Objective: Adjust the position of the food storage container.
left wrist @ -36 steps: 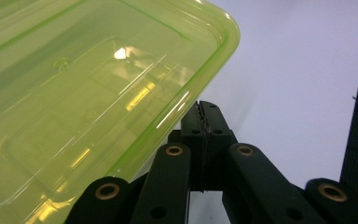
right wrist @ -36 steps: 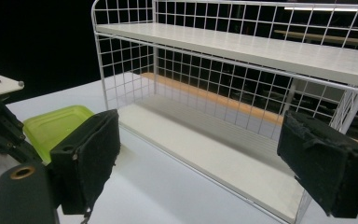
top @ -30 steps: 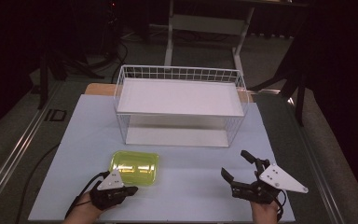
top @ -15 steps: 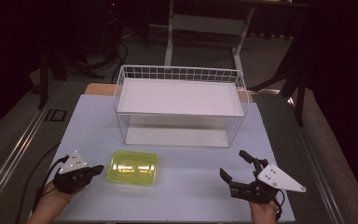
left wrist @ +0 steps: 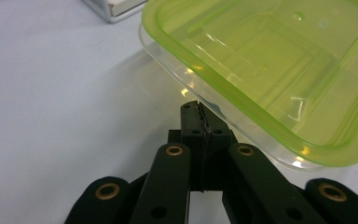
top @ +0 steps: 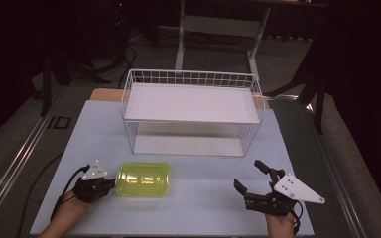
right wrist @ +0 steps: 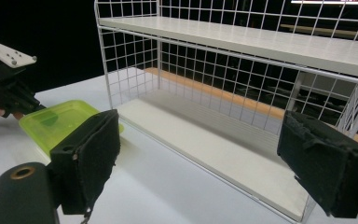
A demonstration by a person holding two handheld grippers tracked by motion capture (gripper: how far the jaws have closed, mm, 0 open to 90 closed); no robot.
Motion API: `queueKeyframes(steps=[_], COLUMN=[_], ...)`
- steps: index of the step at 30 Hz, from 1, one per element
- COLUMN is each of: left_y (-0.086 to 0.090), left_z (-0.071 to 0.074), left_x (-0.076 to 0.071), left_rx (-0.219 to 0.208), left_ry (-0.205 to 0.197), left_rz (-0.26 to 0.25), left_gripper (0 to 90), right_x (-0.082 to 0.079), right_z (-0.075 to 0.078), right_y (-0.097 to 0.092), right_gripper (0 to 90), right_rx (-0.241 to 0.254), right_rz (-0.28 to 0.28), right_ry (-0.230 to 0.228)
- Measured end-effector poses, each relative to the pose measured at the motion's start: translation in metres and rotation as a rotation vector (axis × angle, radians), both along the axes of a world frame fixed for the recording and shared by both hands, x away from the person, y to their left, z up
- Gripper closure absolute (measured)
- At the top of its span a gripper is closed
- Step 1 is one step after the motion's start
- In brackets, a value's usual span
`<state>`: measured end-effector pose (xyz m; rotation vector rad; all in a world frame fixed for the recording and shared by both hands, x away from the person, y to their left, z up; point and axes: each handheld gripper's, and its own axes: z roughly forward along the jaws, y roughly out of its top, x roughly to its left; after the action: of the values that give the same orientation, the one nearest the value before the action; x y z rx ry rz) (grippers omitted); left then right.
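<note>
At the left of the high view, the left gripper (top: 110, 183) is seen at the left edge of the green box (top: 143, 179), with its tips right against the rim. Half a second ago it was placed farther left, apart from the box, and a second ago it was lying over the box's lower left corner. In the left gripper view its jaws are pressed fully together, and nothing is held between them; the tips are just under the box's rim (left wrist: 242, 107).

The box lies flat on the table (top: 203, 198), in front of the wire rack (top: 191, 111), and its place is not changed.

At the right, the right gripper (top: 250, 178) is kept near the table's front edge, as it was before. Its jaws are spread wide and nothing is held between them.
</note>
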<state>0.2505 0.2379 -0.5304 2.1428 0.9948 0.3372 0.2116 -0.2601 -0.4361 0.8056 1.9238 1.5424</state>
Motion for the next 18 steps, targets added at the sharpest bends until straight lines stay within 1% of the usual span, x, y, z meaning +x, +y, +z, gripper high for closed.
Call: queueKeyframes(steps=[4,5,7,8,9,10,12,13,15,18], left_y=[-0.006,-0.011,-0.014,-0.019,-0.022,-0.022,-0.031,-0.031,-0.039,-0.044], left_z=[-0.001,-0.002,-0.002,-0.002,-0.002,-0.002,-0.002,-0.002,-0.001,-0.002], left_x=[0.002,0.004,0.005,0.007,0.009,0.009,0.012,0.012,0.015,0.017], left_rx=[-0.002,-0.001,-0.003,-0.008,-0.015,-0.015,-0.018,-0.018,-0.019,-0.023], left_ry=[0.011,0.018,0.019,0.022,0.025,0.025,0.029,0.029,0.031,0.029], left_rz=[-0.008,-0.023,-0.026,-0.041,-0.043,-0.043,-0.058,-0.058,-0.079,-0.084], left_gripper=[90.0,90.0,90.0,90.0,90.0,90.0,90.0,90.0,90.0,90.0], right_x=[0.0,0.0,0.0,0.0,0.0,0.0,0.0,0.0,0.0,0.001], right_z=[0.0,0.0,0.0,0.0,0.0,-0.001,-0.001,-0.001,-0.001,-0.001], right_y=[0.0,0.0,0.0,-0.001,-0.001,-0.001,-0.001,0.0,0.0,-0.001], right_gripper=[13.1,13.1,13.1,13.1,13.1,13.1,13.1,13.1,13.1,13.2], right_rx=[-0.001,0.0,0.002,0.007,0.005,0.004,0.006,0.004,0.004,0.0], right_rz=[0.002,0.003,0.004,0.003,0.003,0.001,0.005,0.005,0.008,0.007], right_ry=[0.002,0.001,0.0,0.003,0.005,0.005,0.008,0.006,0.006,0.009])
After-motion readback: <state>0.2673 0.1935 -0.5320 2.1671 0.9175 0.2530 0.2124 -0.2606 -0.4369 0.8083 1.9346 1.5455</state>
